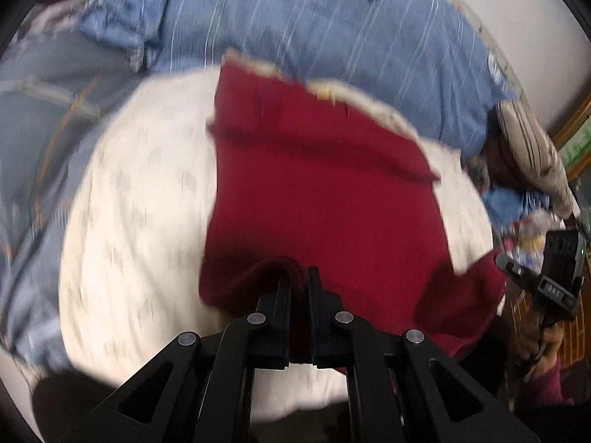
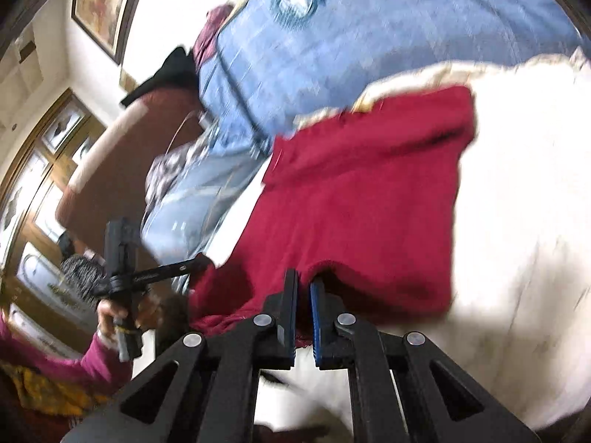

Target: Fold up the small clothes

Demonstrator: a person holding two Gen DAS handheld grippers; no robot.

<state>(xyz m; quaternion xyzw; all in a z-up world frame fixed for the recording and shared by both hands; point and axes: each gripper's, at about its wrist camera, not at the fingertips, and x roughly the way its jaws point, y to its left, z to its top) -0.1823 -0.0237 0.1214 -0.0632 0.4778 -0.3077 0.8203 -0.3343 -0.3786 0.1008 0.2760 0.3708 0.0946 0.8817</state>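
Red garment lies on the white bed cover, far end already doubled over (blurred); left gripper and right gripper each pinch its near hem, folding seemingly midway.

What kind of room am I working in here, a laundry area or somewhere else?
Most likely a bedroom. The dark red garment lies on a white patterned bedsheet with a blue striped bed cover beyond it, and a framed picture hangs on the wall above wooden cabinet doors.
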